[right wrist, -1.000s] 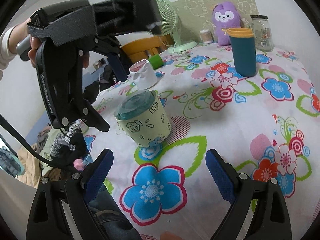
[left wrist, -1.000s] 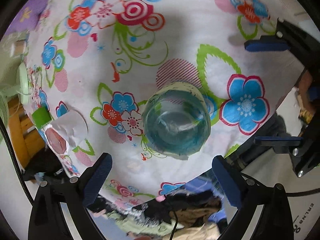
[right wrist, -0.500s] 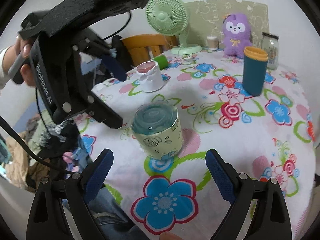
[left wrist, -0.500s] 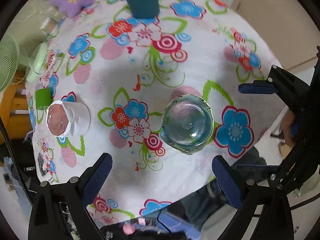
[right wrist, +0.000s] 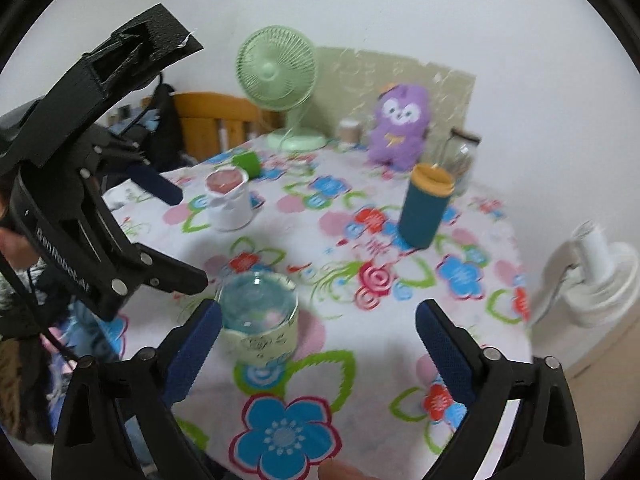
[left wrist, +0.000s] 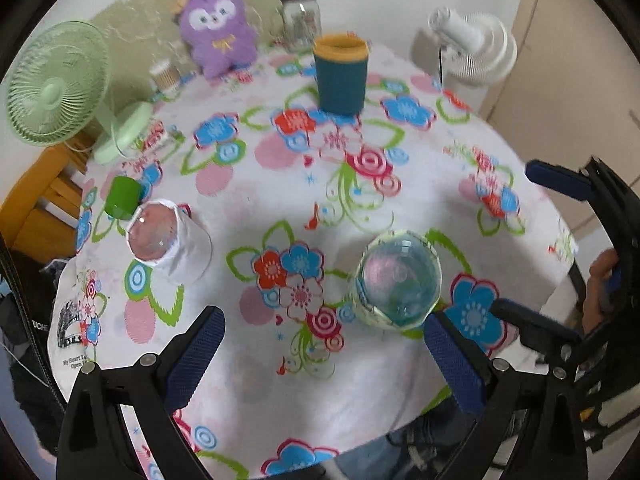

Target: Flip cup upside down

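My left claw (left wrist: 320,360) spread, holding nothing; right claw (right wrist: 318,348) spread too. Both have pulled up and back within last second, view now wider. Glass cup (left wrist: 396,282) with pale green printed sleeve stands base-up on floral surface (left wrist: 280,184), near front edge, just ahead of right claw's left finger, untouched. I judge flip done, claws retreating. Farther: white paper-wrapped cup (left wrist: 168,246), small green cup (left wrist: 122,196), teal tumbler (left wrist: 340,76), mint fan (left wrist: 52,84), purple plush (left wrist: 218,28).

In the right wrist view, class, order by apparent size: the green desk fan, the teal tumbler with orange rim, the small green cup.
1. Green desk fan, though farther away.
2. Teal tumbler with orange rim.
3. Small green cup, clearly smallest.
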`<state>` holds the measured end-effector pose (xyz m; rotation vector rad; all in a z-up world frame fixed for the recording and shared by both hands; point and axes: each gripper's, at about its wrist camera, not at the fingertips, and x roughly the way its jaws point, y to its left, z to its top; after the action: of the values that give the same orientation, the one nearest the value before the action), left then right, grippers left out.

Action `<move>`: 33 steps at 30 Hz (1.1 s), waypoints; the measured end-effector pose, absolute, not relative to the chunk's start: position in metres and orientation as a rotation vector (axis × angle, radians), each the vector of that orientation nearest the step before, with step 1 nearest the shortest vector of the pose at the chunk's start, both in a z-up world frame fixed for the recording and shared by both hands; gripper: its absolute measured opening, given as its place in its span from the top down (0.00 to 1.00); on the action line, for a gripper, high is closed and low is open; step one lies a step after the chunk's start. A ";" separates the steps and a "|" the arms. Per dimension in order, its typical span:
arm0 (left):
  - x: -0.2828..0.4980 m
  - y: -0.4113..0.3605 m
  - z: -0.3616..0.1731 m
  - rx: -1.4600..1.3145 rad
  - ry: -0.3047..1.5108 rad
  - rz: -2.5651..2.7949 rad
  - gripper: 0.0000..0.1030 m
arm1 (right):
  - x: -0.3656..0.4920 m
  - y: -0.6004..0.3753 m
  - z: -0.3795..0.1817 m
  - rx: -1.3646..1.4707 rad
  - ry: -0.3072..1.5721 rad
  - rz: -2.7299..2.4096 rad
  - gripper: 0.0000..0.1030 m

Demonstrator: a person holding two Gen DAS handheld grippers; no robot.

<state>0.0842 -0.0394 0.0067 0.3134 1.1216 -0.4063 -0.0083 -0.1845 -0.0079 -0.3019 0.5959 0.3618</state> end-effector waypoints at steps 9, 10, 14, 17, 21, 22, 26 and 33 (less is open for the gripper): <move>0.072 -0.027 0.016 0.249 0.966 -0.381 0.02 | -0.020 -0.167 0.008 -0.321 0.506 0.285 0.00; 0.071 -0.025 0.018 0.241 0.954 -0.380 0.02 | -0.020 -0.166 0.009 -0.314 0.507 0.289 0.00; 0.063 -0.014 0.027 0.187 0.894 -0.369 0.02 | -0.026 -0.162 0.016 -0.303 0.488 0.300 0.00; 0.058 -0.005 0.035 0.135 0.846 -0.356 0.02 | -0.028 -0.158 0.023 -0.306 0.470 0.295 0.00; 0.055 0.004 0.042 0.113 0.796 -0.317 0.02 | -0.031 -0.152 0.035 -0.308 0.432 0.279 0.00; 0.054 0.007 0.044 0.101 0.777 -0.304 0.02 | -0.032 -0.151 0.039 -0.306 0.418 0.274 0.00; 0.050 0.019 0.054 0.042 0.705 -0.262 0.00 | -0.036 -0.147 0.050 -0.295 0.378 0.265 0.00; 0.040 0.038 0.065 -0.065 0.590 -0.208 0.00 | -0.044 -0.145 0.067 -0.251 0.327 0.271 0.00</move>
<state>0.0400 0.0380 0.0653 -0.0654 0.5899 -0.2080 -0.0435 -0.1447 0.0667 -0.2515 0.3273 0.2710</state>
